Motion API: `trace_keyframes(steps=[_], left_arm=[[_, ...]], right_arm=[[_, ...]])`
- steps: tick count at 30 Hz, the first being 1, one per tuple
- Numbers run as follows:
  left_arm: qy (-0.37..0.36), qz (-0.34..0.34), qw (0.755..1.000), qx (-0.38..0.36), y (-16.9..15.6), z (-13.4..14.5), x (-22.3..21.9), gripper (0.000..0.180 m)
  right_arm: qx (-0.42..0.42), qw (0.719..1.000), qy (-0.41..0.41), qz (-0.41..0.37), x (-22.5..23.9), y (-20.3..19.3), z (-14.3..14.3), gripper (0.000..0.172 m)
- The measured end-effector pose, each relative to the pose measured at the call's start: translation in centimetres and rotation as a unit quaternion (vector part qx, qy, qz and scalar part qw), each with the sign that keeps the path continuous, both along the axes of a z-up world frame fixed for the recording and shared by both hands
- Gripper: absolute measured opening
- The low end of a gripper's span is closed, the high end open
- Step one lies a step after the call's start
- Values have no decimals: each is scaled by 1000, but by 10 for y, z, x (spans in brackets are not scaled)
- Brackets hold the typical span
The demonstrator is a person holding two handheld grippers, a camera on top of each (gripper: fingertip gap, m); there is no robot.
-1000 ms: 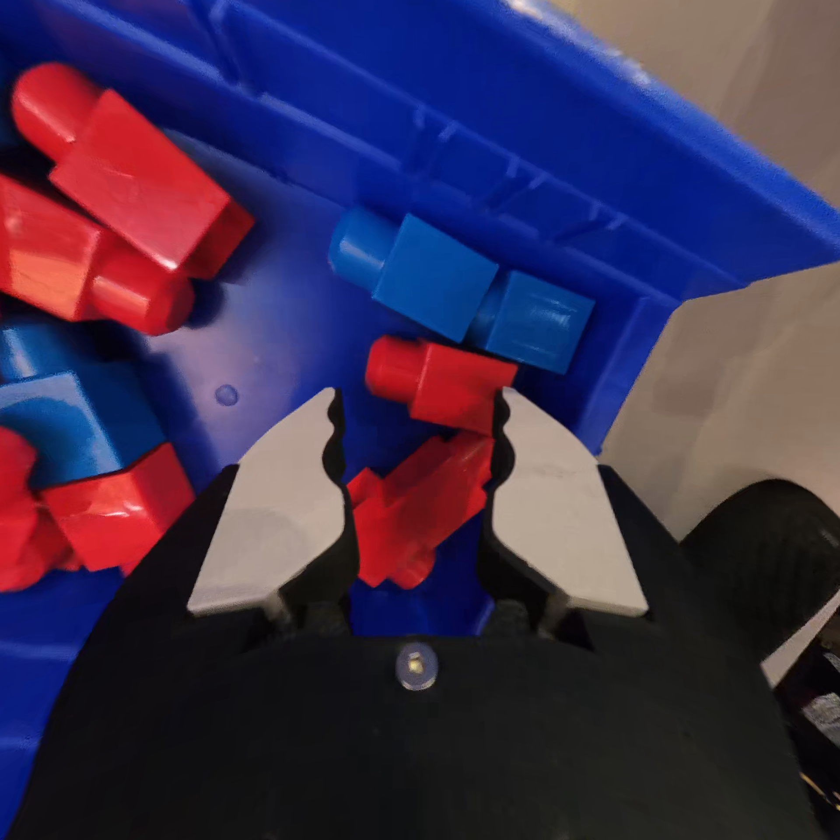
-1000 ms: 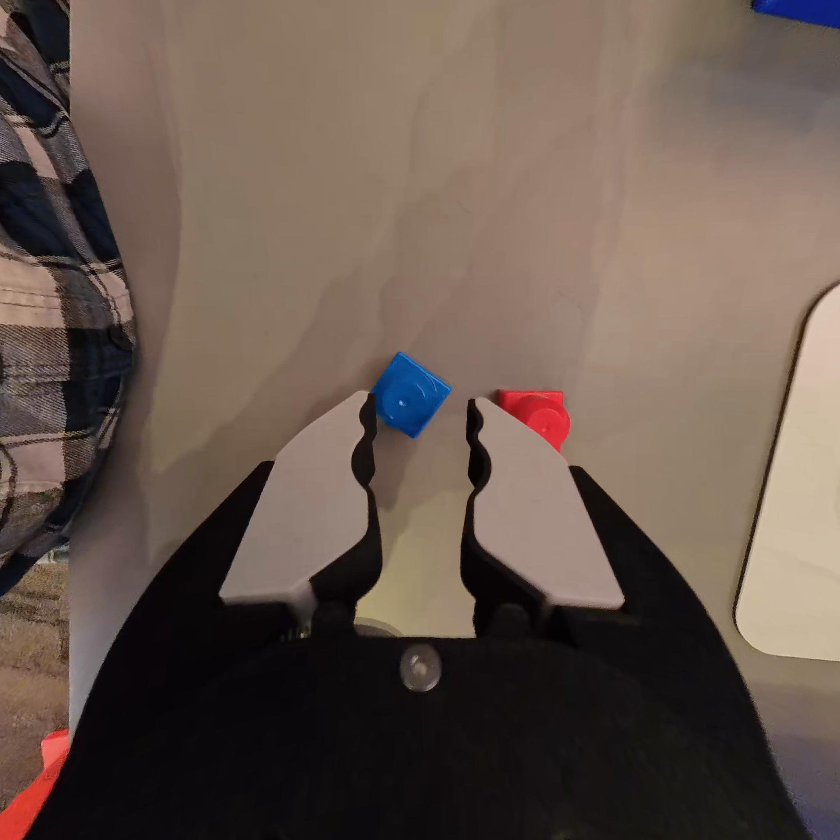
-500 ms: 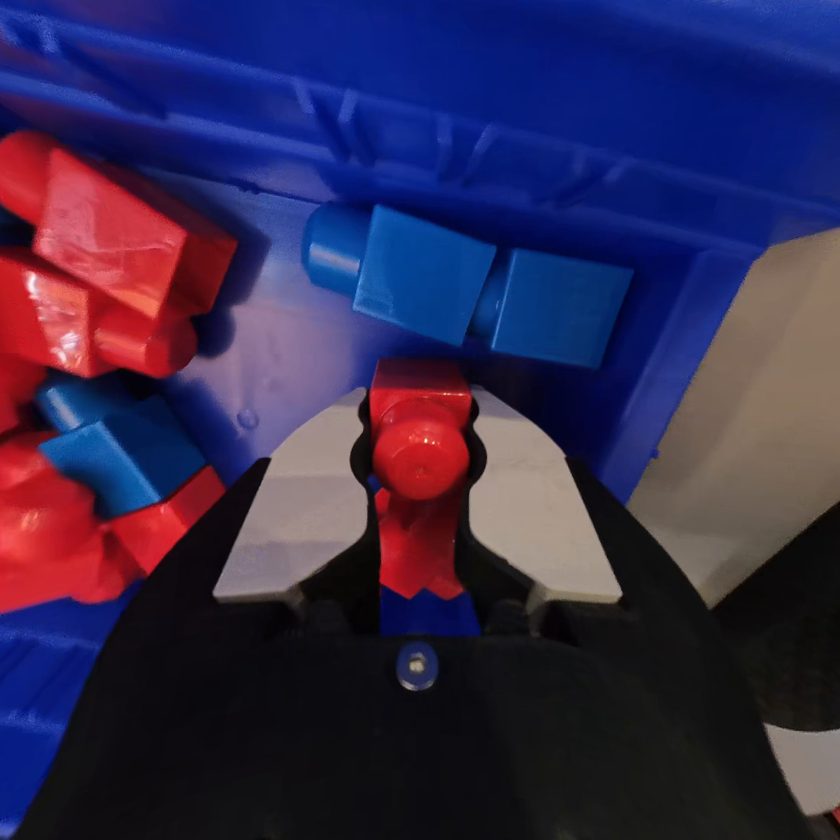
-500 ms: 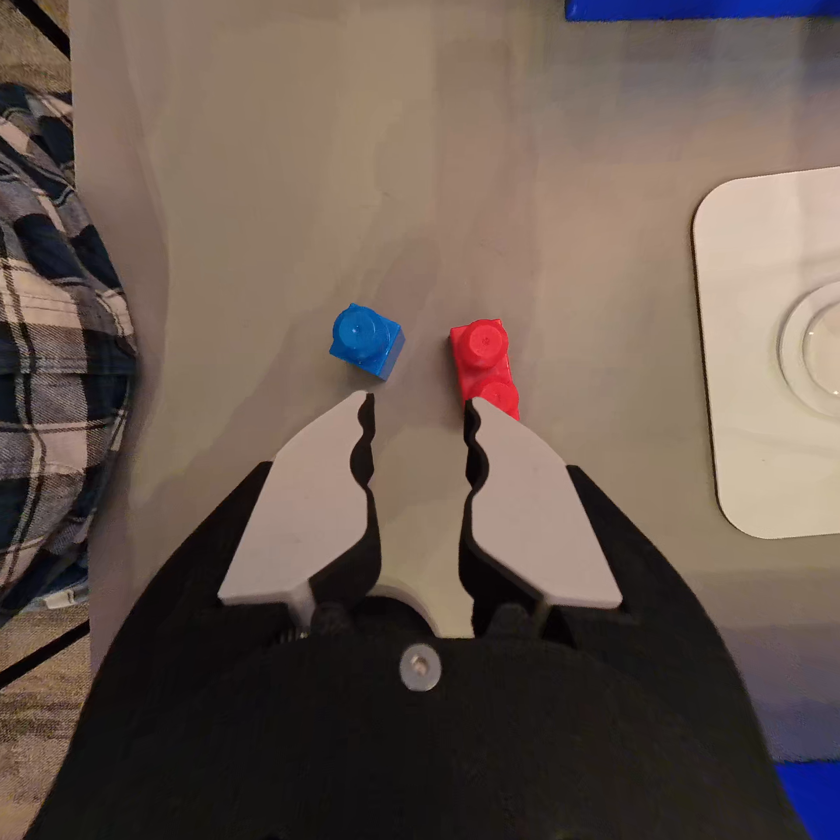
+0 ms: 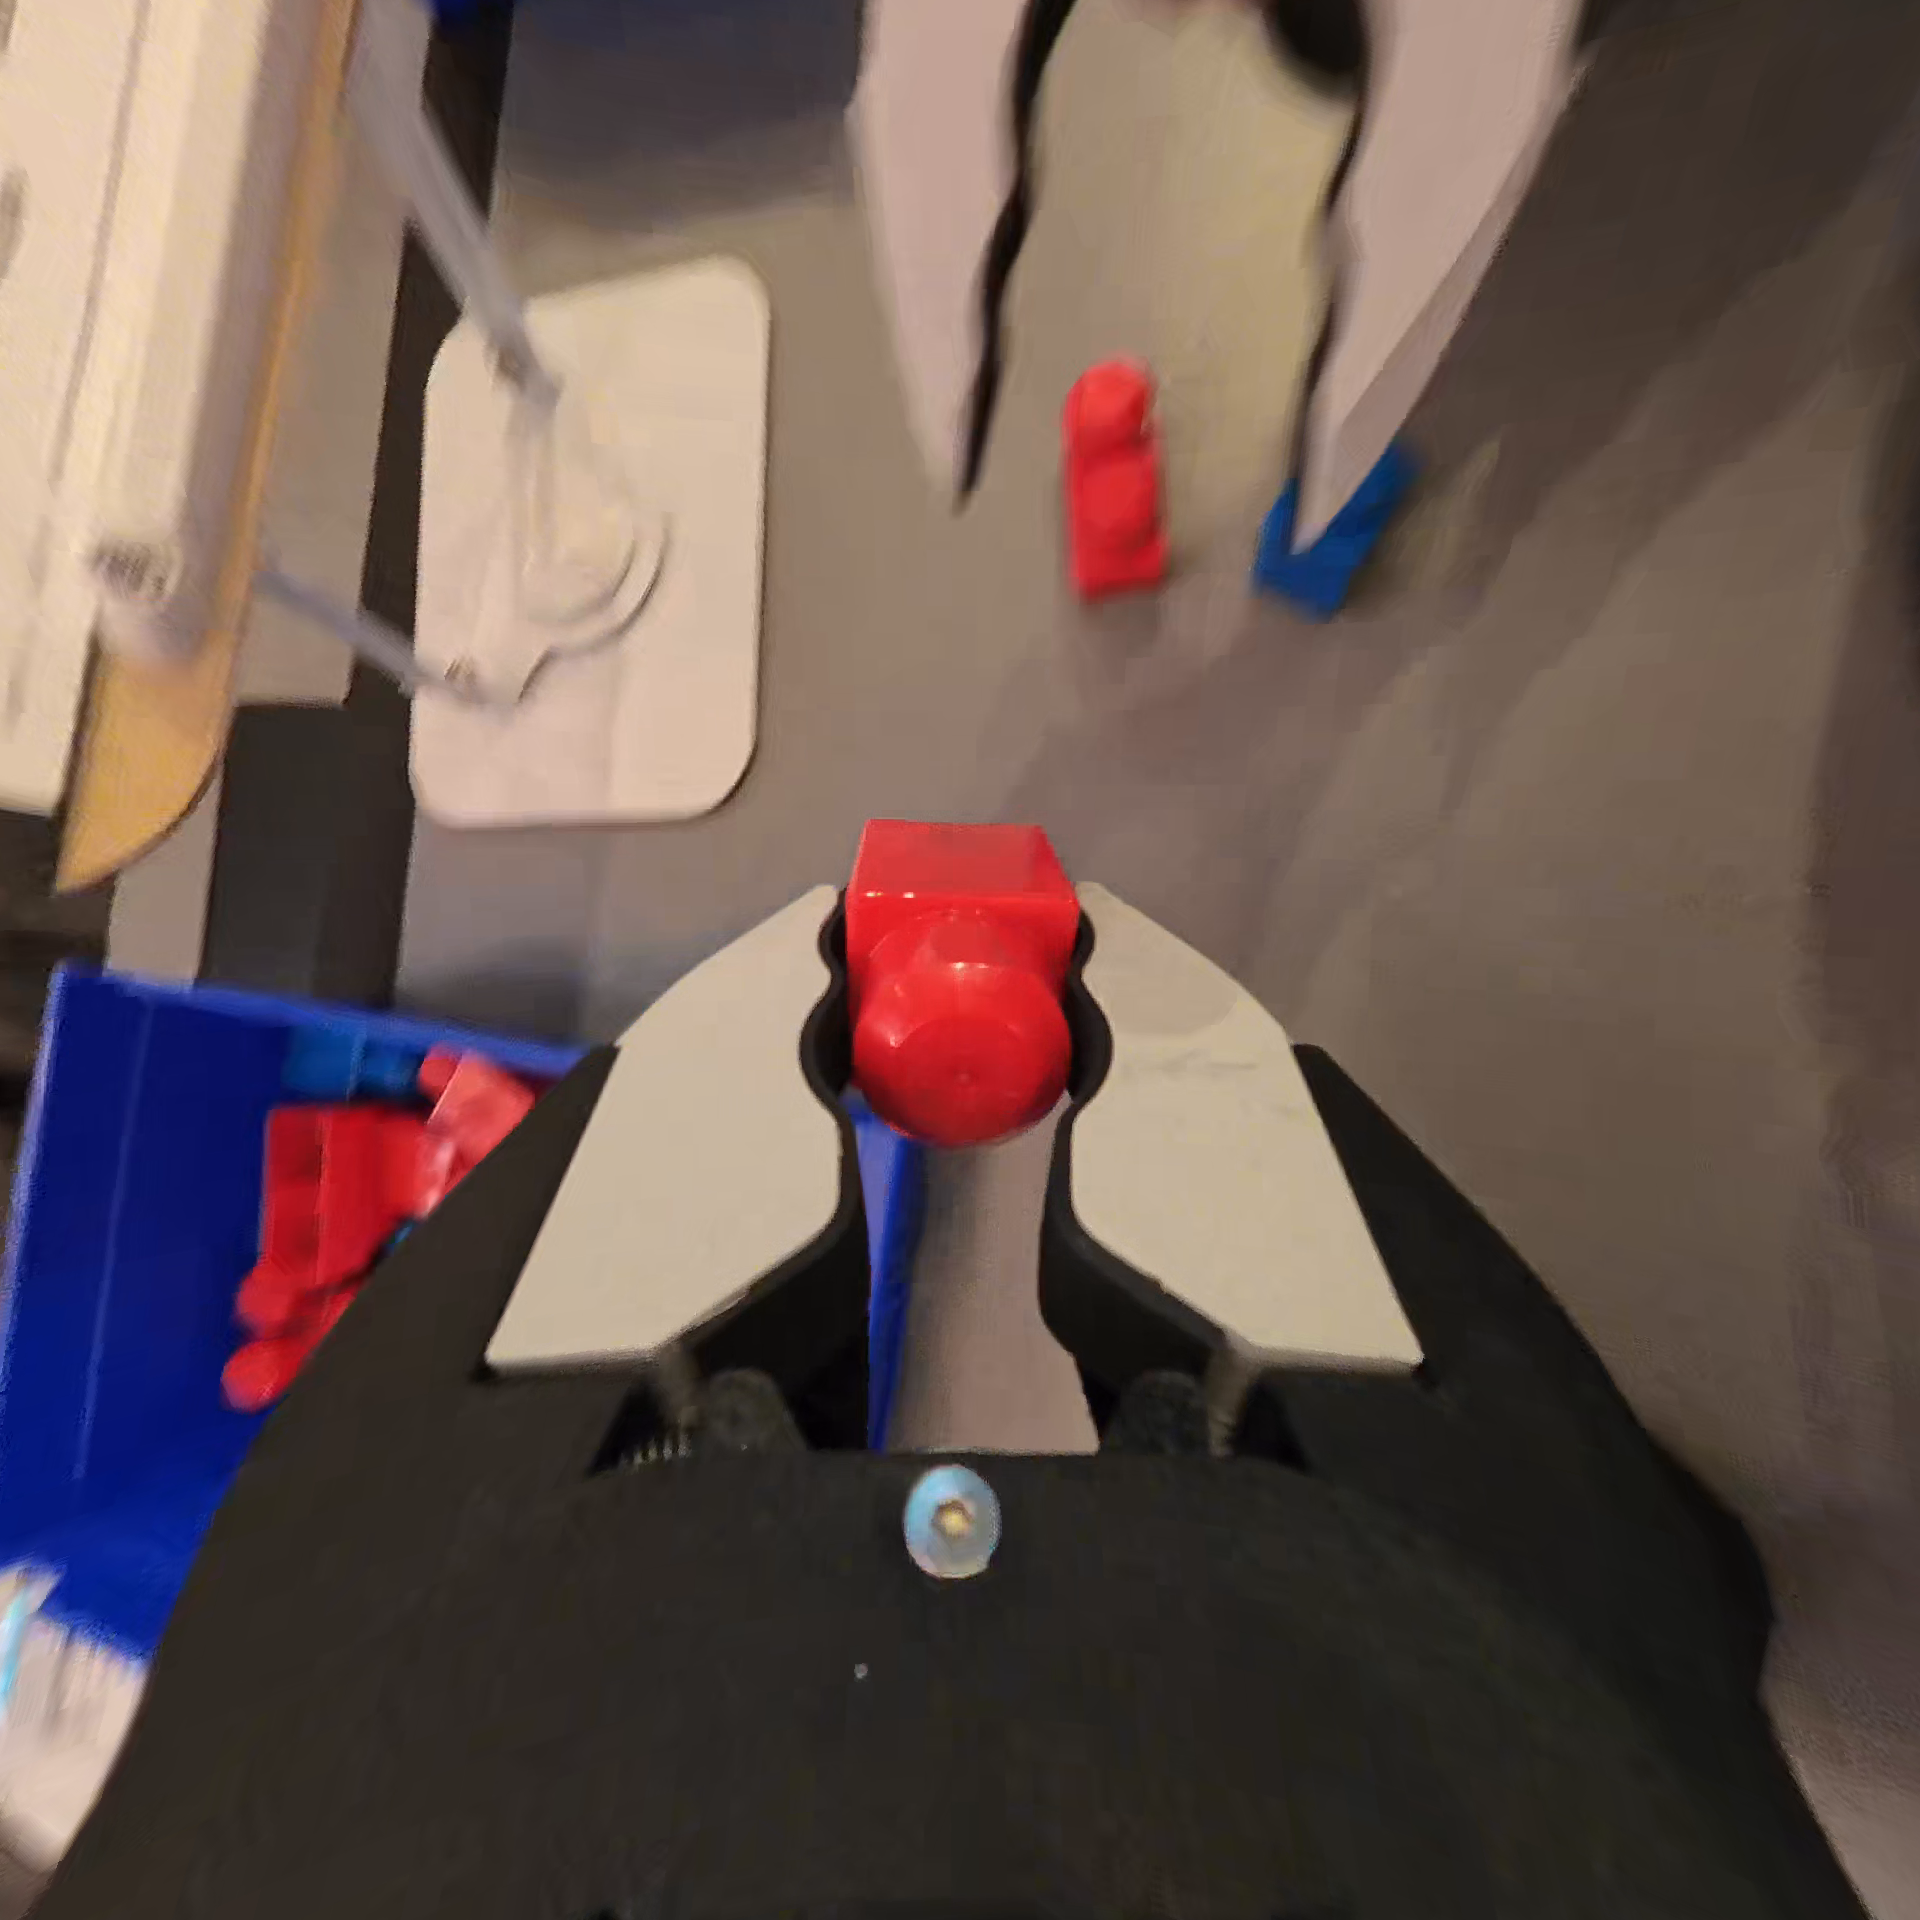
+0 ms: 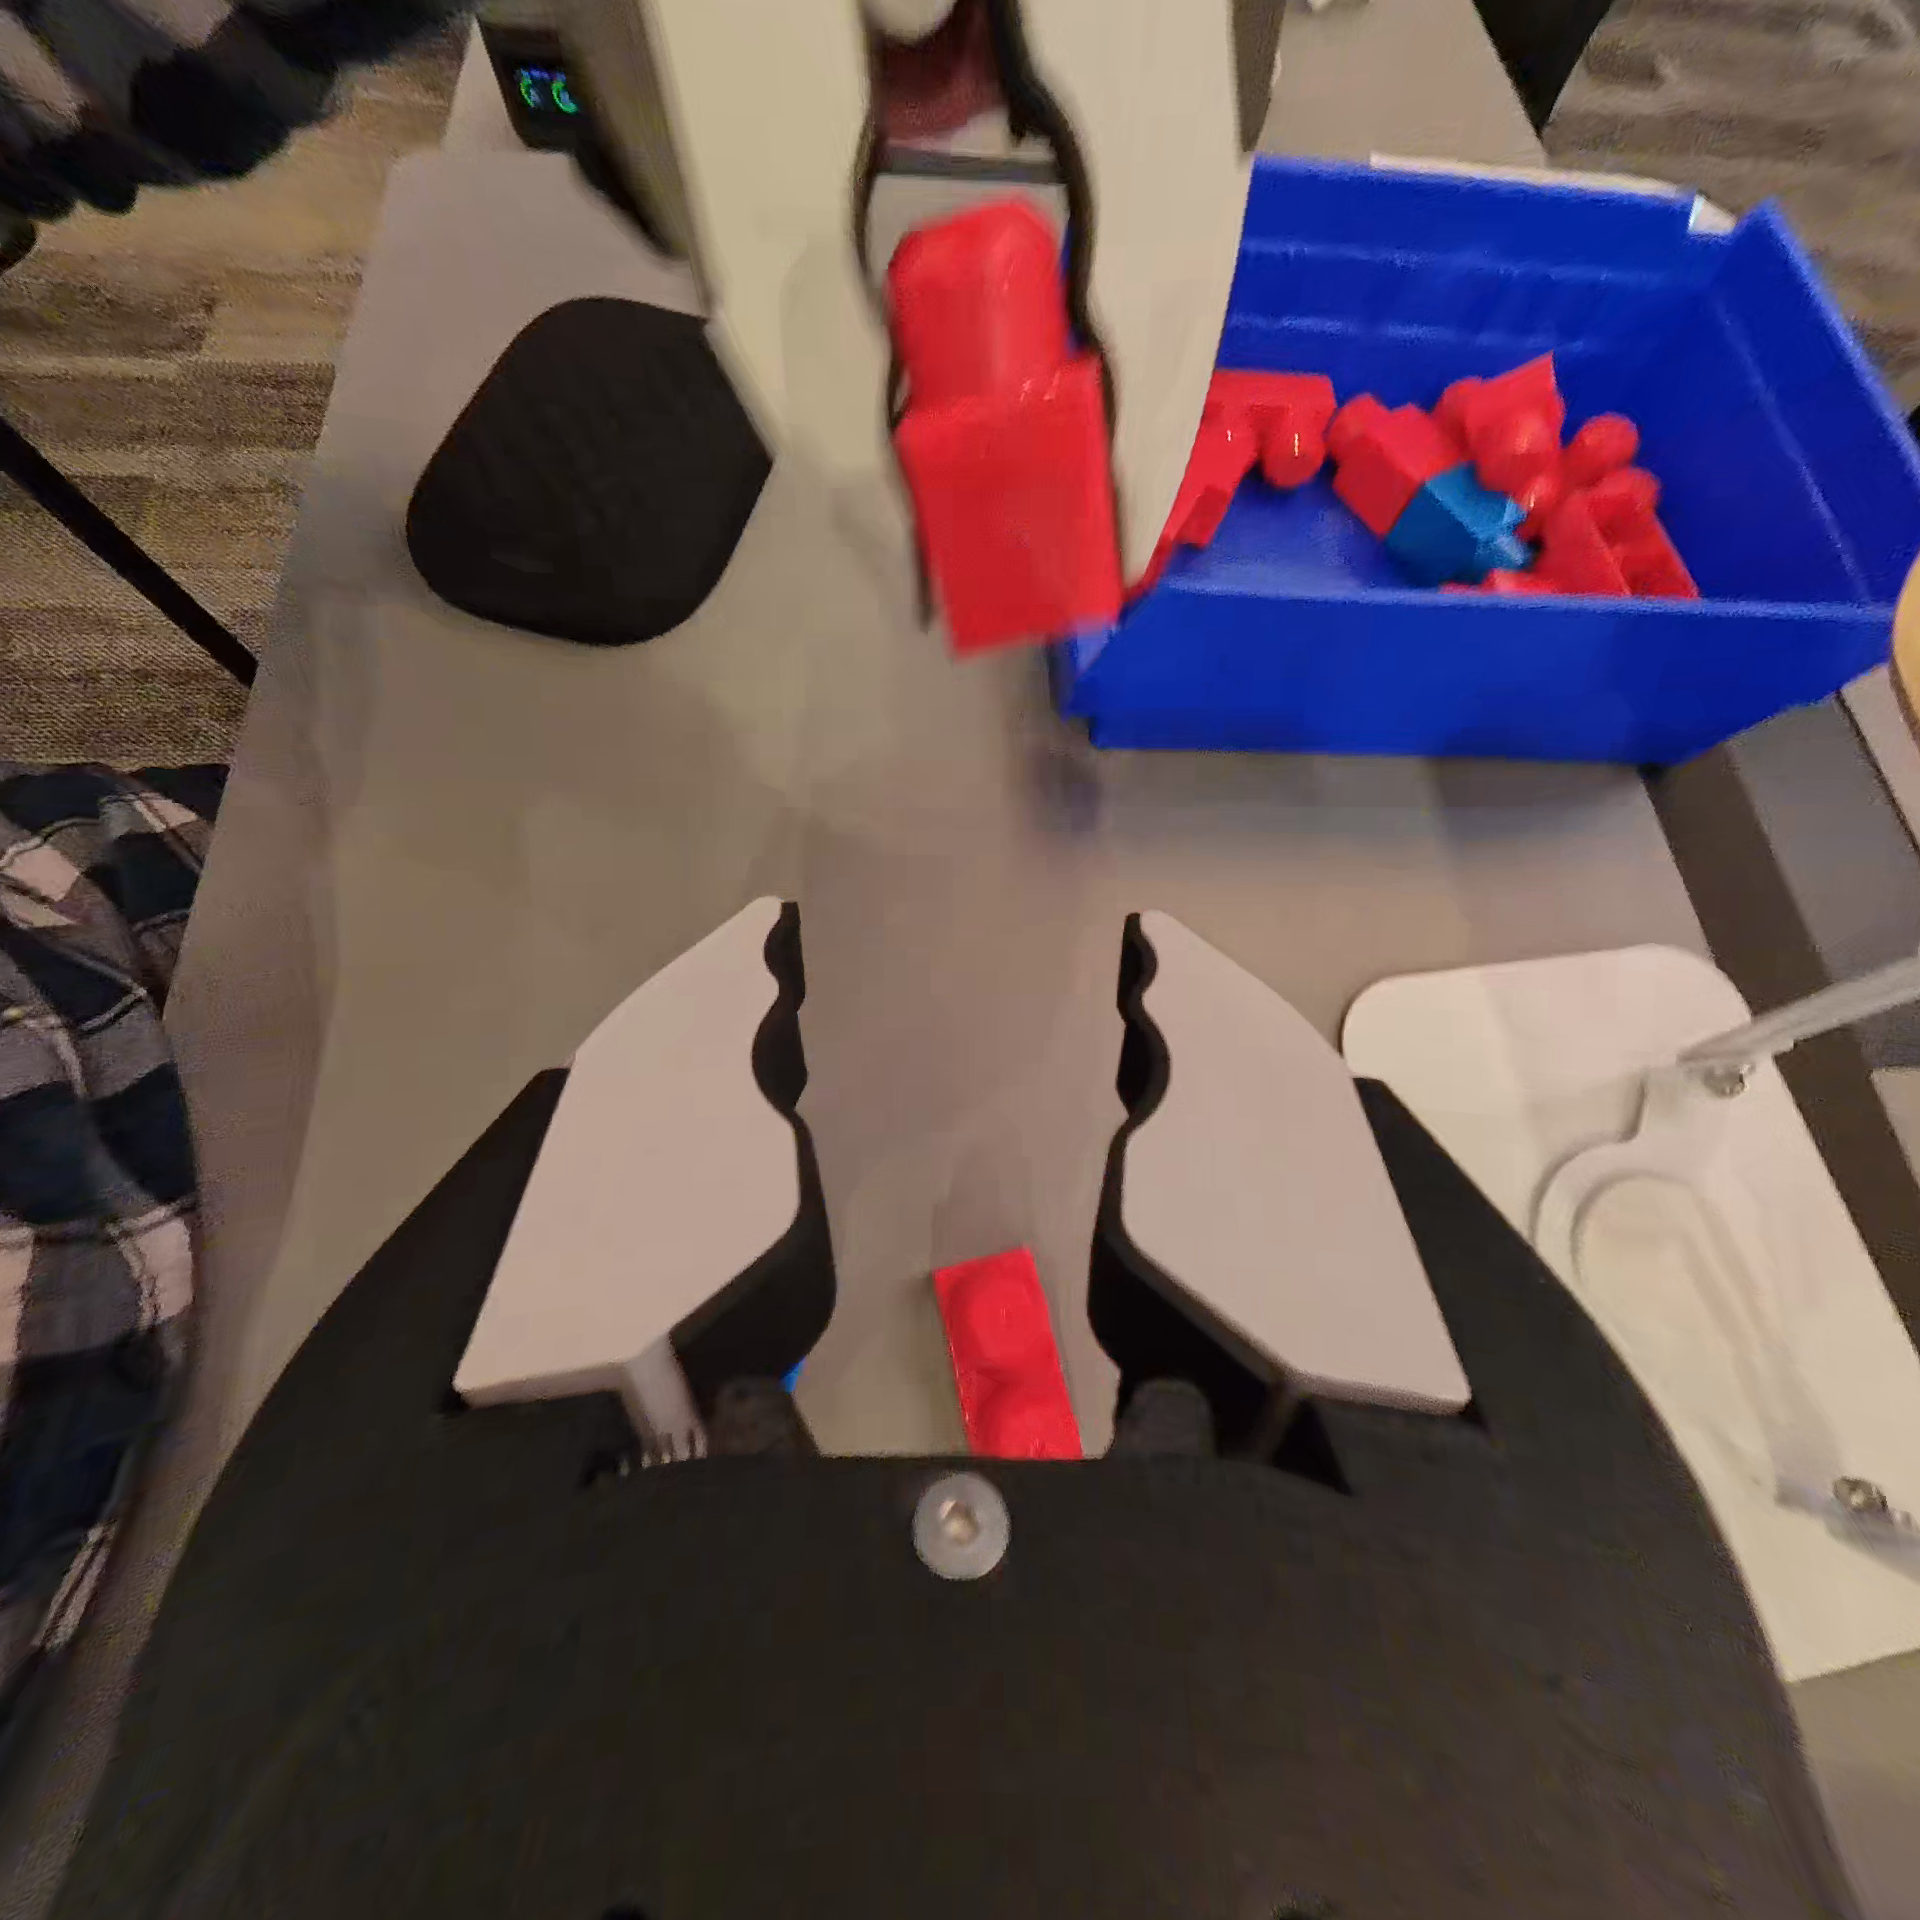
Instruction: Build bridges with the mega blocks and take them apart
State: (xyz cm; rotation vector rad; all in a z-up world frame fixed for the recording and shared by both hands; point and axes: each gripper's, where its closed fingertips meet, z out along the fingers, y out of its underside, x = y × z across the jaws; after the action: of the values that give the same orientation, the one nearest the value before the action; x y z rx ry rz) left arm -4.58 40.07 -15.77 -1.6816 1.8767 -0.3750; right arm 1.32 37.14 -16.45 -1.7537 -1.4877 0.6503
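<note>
My left gripper point(image 5: 958, 914) is shut on a red block point(image 5: 961, 977), its stud facing the camera, held above the grey table point(image 5: 1455, 935). The same gripper and red block point(image 6: 997, 436) show at the top of the right wrist view. My right gripper point(image 6: 961, 920) is open and empty above the table; it also shows at the top of the left wrist view point(image 5: 1143, 457). A red two-stud block point(image 6: 1003, 1351) lies on the table under it. In the left wrist view that red block point(image 5: 1114, 478) lies beside a small blue block point(image 5: 1330, 540).
A blue bin point(image 6: 1455, 665) with several red blocks and a blue one stands at the far right. A white pad with a clear stand point(image 6: 1621, 1195) lies at the right. A black oval object point(image 6: 582, 478) lies far left. A person's plaid sleeve point(image 6: 83, 1091) is at the left edge. The gap from one gripper's tips to the other's is roughly 8 cm. From either gripper's tips it is about 25 cm to the black oval object point(image 6: 582, 478).
My left gripper closed on a red block in the bin and lifted it out over the table. My right gripper opened wider and moved above the two-stud red block.
</note>
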Motion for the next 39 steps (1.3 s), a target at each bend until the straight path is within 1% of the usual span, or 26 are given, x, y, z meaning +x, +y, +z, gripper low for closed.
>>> trace_keyframes(steps=[3,4,5,6,7,9,11,15,18,20,23,25,27,30,32,34,39], left_arm=[[-52,-40,998,-16,-39,8,39,35],[-58,-46,997,-15,-46,8,47,35],[-56,-47,997,-9,-50,7,53,35],[-45,-47,998,-3,-51,4,54,36],[-44,-48,998,-7,-53,3,57,35],[-57,-52,996,-31,-58,3,63,35],[-52,-63,996,-36,-61,1,66,35],[-25,-78,995,-49,-67,-8,75,35],[1,-87,995,-46,-71,-16,79,35],[9,-88,995,-50,-74,-20,83,35],[-6,-73,996,-55,-74,-15,89,36],[-28,-55,996,-64,-75,-10,86,35],[-33,-39,996,-75,-78,-16,80,34],[-32,-15,994,-101,-83,-35,72,33],[-29,-7,993,-113,-87,-47,69,32],[-25,-5,993,-118,-93,-54,68,31],[-19,-7,992,-124,-102,-62,72,30]], right_arm=[[27,1000,-12,9,-12,-5,0,58],[38,999,-13,13,-13,-8,0,53],[46,998,-24,22,-12,-13,-2,43],[60,997,-31,25,-10,-16,-2,37],[71,997,-35,24,-7,-19,-2,36],[86,995,-37,22,-1,-23,-1,36],[100,994,-41,15,3,-25,0,37],[150,985,-86,14,13,-29,-7,38],[149,983,-105,14,20,-33,-15,36],[128,987,-98,14,25,-38,-17,36],[103,992,-74,0,41,-43,-12,36],[62,996,-58,-10,57,-52,-16,36],[15,999,-37,-28,73,-62,-26,36],[-49,997,-29,-41,89,-81,-57,36],[-64,996,-32,-55,96,-89,-75,36],[-72,995,-27,-66,98,-94,-88,36],[-71,991,-70,-92,102,-93,-126,36]])
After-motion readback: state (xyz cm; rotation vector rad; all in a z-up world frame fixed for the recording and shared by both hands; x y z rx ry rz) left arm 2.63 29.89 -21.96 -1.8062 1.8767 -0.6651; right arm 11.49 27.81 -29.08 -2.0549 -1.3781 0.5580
